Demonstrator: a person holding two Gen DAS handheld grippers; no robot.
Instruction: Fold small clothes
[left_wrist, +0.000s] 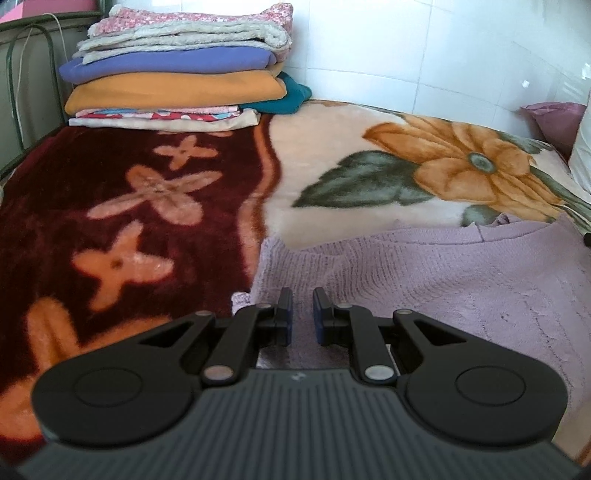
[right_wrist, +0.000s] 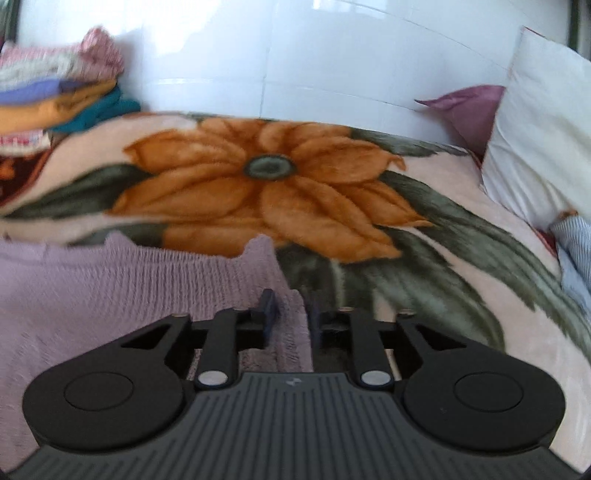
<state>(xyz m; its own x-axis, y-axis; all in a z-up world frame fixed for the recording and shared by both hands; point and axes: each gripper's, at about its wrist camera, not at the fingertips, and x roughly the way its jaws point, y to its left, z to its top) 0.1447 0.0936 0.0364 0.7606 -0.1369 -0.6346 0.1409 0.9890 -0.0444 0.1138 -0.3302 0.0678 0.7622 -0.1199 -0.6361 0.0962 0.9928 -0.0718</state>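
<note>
Lilac knit sweater (left_wrist: 424, 280) lies flat on the blanket (left_wrist: 332, 155), near side of the bed, spread btwn both grippers.

Left gripper (left_wrist: 302, 295) sits over the sweater's left edge, near the maroon part of the blanket. Fingers (left_wrist: 285, 306) apart w/ a narrow gap; sweater knit shows through the gap, nothing pinched.

Right gripper (right_wrist: 290, 306) is at the sweater's right edge (right_wrist: 147, 280). A fold of lilac knit runs up btwn its fingers (right_wrist: 267, 306), and the fingers look closed onto it, tho the view is blurred so contact at the pads isn't crisp. Right of that, bare blanket w/ the big orange flower (right_wrist: 266, 192) and green leaves.

Far left corner: stack of folded clothes (left_wrist: 177, 70) – pink floral and grey fleece on top, then purple, orange, w/ a teal piece sticking out on the right – sitting on the blanket against the white tiled wall (left_wrist: 406, 44). Far right: white pillow (right_wrist: 546, 133) w/ a mauve cushion (right_wrist: 469, 110) behind it, and a blue-striped cloth (right_wrist: 576, 254) at the right edge, just below the pillow.
</note>
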